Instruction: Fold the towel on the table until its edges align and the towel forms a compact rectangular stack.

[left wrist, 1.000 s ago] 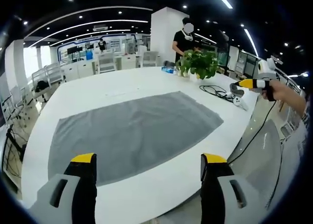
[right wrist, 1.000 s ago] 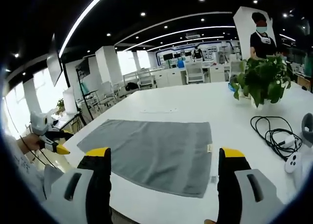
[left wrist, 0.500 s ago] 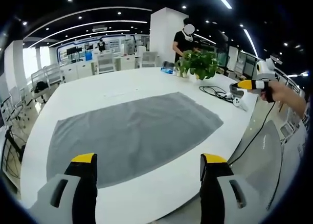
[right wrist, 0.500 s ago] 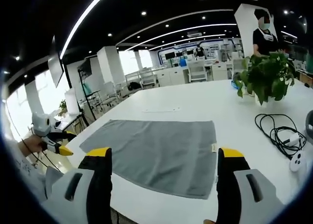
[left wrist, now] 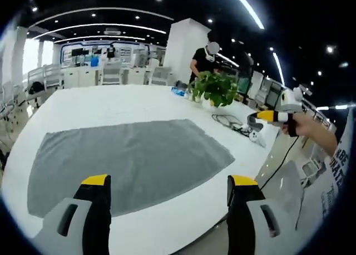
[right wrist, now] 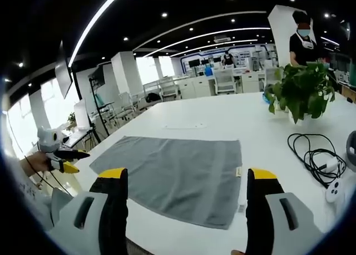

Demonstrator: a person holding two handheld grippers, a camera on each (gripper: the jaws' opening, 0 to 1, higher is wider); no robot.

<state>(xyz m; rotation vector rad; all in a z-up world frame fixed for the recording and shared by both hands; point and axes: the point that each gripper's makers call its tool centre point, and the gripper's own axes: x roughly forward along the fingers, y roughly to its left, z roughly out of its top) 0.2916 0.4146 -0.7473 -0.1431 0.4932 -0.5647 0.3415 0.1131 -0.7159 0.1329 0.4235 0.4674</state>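
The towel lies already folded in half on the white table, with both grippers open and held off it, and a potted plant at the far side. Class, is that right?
Not quite. In the right gripper view the towel lies spread flat in a single layer, not folded. The rest stands: white table, left gripper and right gripper open and off it, potted plant at the far side.

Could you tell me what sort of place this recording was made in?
Probably an open-plan office or lab: a large white table holding a towel, rows of desks and chairs, and a potted plant.
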